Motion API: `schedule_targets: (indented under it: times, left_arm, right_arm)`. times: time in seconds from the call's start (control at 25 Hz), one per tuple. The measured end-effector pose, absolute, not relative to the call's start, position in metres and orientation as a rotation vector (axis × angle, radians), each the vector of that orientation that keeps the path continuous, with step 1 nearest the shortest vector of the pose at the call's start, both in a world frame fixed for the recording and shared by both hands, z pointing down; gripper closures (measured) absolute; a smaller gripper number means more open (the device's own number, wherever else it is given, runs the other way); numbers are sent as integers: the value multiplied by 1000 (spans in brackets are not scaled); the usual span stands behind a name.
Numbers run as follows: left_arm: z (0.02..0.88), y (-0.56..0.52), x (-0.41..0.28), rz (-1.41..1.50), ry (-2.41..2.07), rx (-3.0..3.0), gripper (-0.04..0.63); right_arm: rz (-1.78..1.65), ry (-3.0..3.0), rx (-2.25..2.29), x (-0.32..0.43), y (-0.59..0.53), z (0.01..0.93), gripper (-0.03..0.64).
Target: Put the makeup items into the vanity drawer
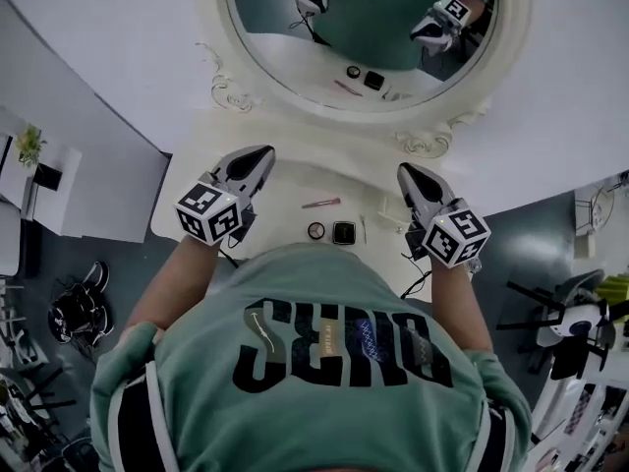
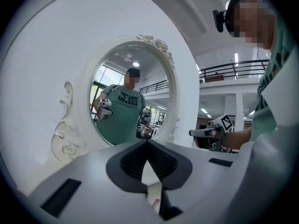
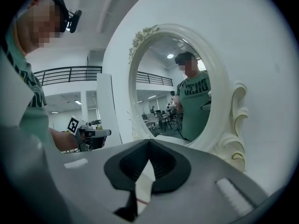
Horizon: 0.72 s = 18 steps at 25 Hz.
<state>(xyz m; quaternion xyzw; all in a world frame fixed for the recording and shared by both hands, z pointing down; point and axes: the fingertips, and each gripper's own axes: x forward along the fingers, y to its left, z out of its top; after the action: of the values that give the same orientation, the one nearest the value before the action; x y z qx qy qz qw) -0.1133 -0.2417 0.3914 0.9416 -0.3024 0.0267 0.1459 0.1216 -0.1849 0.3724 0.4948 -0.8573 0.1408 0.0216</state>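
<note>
**Hovering, clenched and empty on both sides**

The left gripper (image 1: 263, 155) hangs above the left part of the white vanity top (image 1: 295, 180), its jaws pressed together on nothing. The right gripper (image 1: 406, 173) hangs over the right part, its jaws likewise clenched and empty. Between them, on the near part of the top, a pink pencil (image 1: 321, 204) lies farthest from the person. Nearer sit a round compact (image 1: 315, 230) and, just to its right, a square black compact (image 1: 343, 232), then a thin pale stick (image 1: 363, 228). An oval mirror (image 1: 364, 118) in an ornate white frame stands at the far edge.
</note>
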Motion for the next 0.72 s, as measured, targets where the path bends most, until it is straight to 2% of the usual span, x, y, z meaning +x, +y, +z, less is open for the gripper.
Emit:
schedule_targets:
  times: [0.28, 0.72]
  left_arm:
    - [396, -244, -139, 55, -926, 2670, 591]
    - [392, -247, -128, 51, -897, 2681, 591]
  right_arm:
    - [458, -2671, 1501, 107, -196, 372, 607]
    - [487, -2653, 1533, 118, -192, 377, 609]
